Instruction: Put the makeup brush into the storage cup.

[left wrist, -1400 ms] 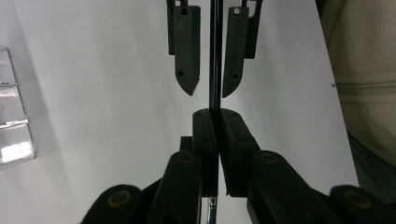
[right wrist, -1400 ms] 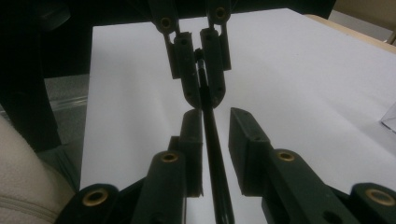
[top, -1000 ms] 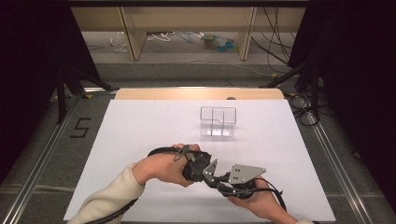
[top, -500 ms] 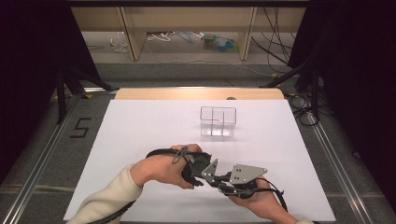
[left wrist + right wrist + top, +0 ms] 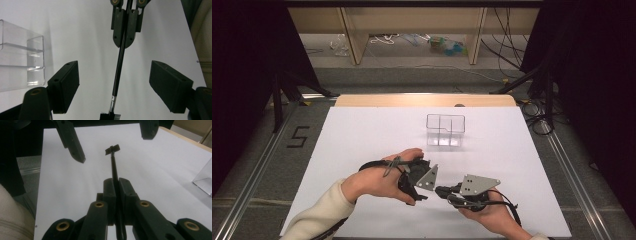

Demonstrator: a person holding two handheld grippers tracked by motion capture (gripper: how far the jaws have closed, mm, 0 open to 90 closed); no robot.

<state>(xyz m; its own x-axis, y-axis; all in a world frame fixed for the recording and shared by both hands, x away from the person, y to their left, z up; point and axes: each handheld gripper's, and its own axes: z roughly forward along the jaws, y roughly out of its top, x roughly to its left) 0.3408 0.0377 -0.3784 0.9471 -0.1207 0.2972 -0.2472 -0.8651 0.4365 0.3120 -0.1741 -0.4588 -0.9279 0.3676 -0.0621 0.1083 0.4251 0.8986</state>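
While right gripper pinches thin black brush, left gripper jaws, just opened, stand spread either side, not touching it.

Black brush, white table
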